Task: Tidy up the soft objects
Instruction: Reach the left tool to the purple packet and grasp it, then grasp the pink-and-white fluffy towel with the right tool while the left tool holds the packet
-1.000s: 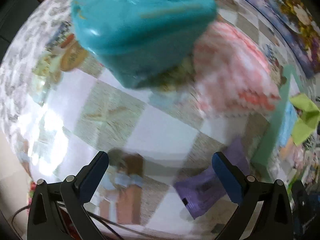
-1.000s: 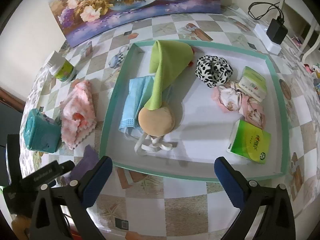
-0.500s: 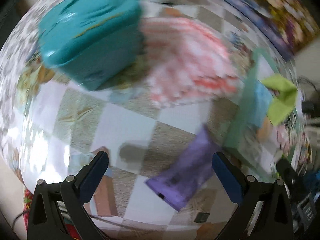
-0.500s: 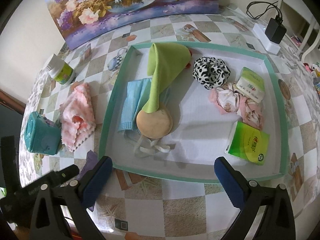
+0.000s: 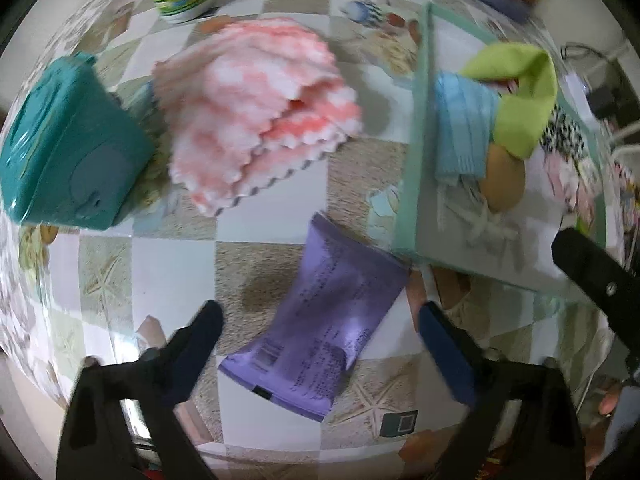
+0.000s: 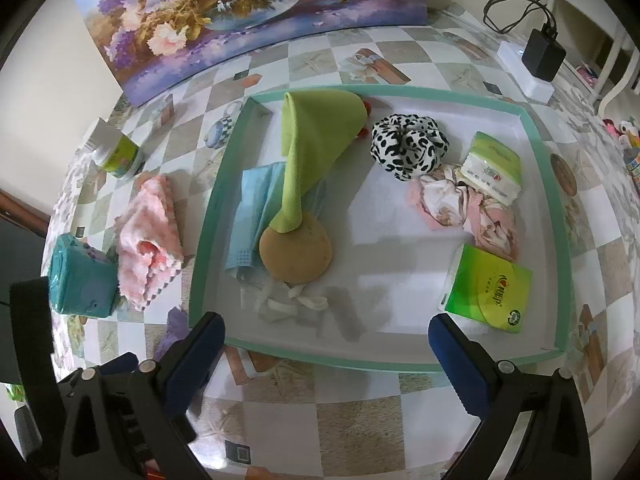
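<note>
A checkered bench (image 6: 360, 412) cover shows starfish prints. A flower painting (image 6: 248, 12) leans on the cream wall (image 6: 44, 60) at the far edge; a charger (image 6: 544, 56) sits at the far right corner.

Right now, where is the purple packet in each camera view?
Left wrist: purple packet lies low centre, between the open fingers of the left gripper.
Right wrist: only a sliver shows, lower left.
Shared landmark: the tray's near-left corner sits beside it.

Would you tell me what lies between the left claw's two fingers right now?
In the left wrist view, the purple packet lies flat on the table between the open left claw's fingers, not yet gripped.
</note>
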### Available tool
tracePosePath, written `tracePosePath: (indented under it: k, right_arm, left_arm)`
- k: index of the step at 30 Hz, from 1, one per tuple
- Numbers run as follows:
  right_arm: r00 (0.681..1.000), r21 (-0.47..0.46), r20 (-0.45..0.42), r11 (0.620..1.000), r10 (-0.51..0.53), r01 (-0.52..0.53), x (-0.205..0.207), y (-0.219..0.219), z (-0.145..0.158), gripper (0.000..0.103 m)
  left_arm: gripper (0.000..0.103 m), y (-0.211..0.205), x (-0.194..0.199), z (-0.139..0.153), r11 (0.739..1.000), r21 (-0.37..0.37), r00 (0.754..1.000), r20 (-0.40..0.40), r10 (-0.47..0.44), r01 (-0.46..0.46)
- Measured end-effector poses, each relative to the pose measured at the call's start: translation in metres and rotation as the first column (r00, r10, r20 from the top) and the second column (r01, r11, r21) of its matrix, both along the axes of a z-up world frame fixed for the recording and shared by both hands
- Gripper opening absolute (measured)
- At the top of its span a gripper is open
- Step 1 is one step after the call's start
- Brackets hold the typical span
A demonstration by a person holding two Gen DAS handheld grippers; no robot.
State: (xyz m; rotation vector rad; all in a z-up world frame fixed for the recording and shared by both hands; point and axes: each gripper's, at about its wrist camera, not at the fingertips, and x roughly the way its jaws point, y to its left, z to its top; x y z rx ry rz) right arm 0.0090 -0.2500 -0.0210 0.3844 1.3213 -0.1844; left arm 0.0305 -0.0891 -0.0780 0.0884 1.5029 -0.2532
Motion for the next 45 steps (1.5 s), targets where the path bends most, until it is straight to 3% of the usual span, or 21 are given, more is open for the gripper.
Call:
tracePosePath:
  k: [2,5,10,16,21,29,35,40,45]
  right_arm:
    - [1.000,-0.002,-0.001,1.000,0.000,0.000,0.000,0.000,0.000,0.103]
    - [1.000,-0.006,-0.004,1.000,0.001,-0.001,0.000,0.000,-0.001,0.103]
    - [1.000,-0.013,-0.008,1.000,0.005,-0.005,0.001,0.000,-0.002,0.103]
    - [1.000,-0.024,0.011,0.999,0.022,-0.022,0.002,0.004,-0.001,0.103]
    - [0.996,-0.004,0.068,0.998,0.064,-0.064,0.008,0.016,0.006,0.103]
    - [0.967,0.130,0.213,0.977,0.140,-0.170,0.033,0.050,0.018,0.102]
    - [0.938,0.122,0.242,0.951,0.248,-0.283,0.054,0.083,0.015,0.088]
    - [0.918,0.115,0.236,0.928,0.320,-0.353,0.071,0.106,0.004,0.079]
    - [0.913,0.113,0.199,0.917,0.357,-0.383,0.085,0.120,-0.015,0.064]
  left_arm:
    - [0.070,-0.007,0.002,-0.004,1.000,0.000,1.000,-0.015,-0.017,0.017]
    - [0.055,-0.010,-0.001,-0.003,1.000,-0.002,1.000,-0.006,-0.019,0.019]
    - [0.052,0.004,0.002,0.001,0.999,-0.033,1.000,-0.009,0.015,-0.016]
    - [0.049,0.043,0.009,0.023,0.989,-0.069,0.991,0.024,0.131,-0.130]
    - [0.047,0.085,0.015,0.029,0.944,-0.157,0.956,0.012,0.295,-0.289]
    - [0.047,0.144,-0.001,0.032,0.846,-0.239,0.872,-0.005,0.490,-0.477]
    - [0.047,0.165,-0.004,0.032,0.778,-0.287,0.816,-0.028,0.577,-0.559]
    - [0.047,0.159,-0.001,0.023,0.756,-0.297,0.801,-0.057,0.595,-0.583]
    - [0.047,0.154,0.005,0.015,0.758,-0.285,0.802,-0.072,0.594,-0.587]
